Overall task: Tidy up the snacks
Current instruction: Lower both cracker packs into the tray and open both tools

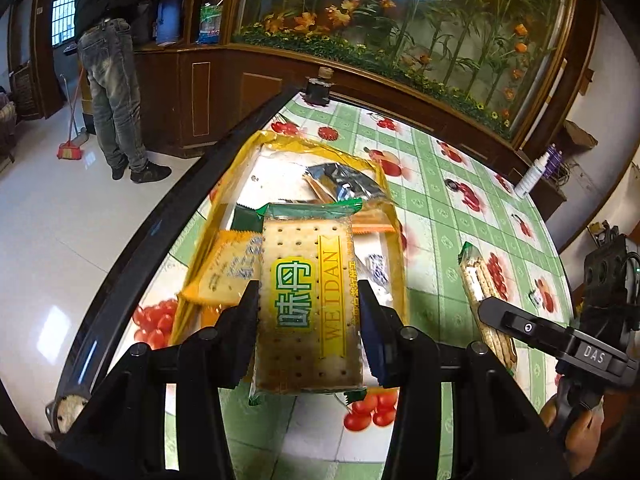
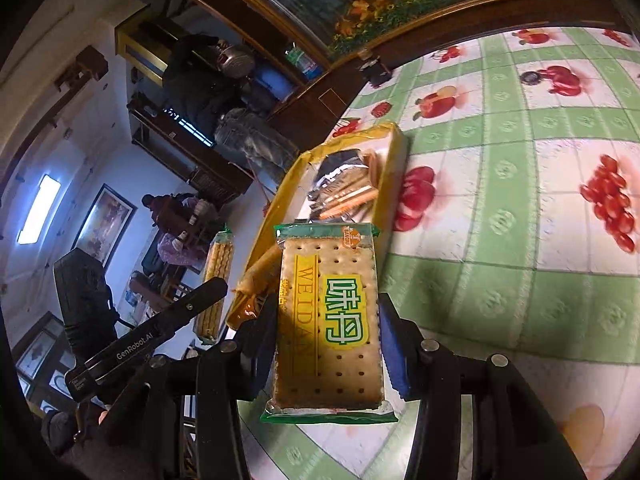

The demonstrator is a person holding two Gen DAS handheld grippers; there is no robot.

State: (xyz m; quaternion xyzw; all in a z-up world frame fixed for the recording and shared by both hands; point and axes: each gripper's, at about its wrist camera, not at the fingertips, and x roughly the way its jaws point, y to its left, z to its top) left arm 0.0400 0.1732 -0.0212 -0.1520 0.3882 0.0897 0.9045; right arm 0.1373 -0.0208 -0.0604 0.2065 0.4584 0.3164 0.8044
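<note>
My left gripper point(image 1: 308, 292) is shut on a clear packet of crackers point(image 1: 308, 304) with a yellow and green label, holding it by its long sides. Just beyond it lies a yellow tray point(image 1: 240, 168) with several snack packets inside. My right gripper point(image 2: 324, 312) is shut on a second, matching cracker packet point(image 2: 328, 320), near the same yellow tray point(image 2: 394, 160). In the left wrist view the right gripper point(image 1: 486, 308) shows at the right with its packet point(image 1: 476, 280) edge-on. The right wrist view shows the left gripper point(image 2: 216, 286) and its packet point(image 2: 218, 272) at the left.
The round table wears a green checked cloth with fruit prints point(image 1: 440, 216); its dark edge point(image 1: 160, 232) curves close to the tray. A white bottle point(image 1: 532, 176) and a small dark object point(image 1: 318, 90) stand at the far rim. A person in jeans point(image 1: 112, 92) stands by the wooden cabinet.
</note>
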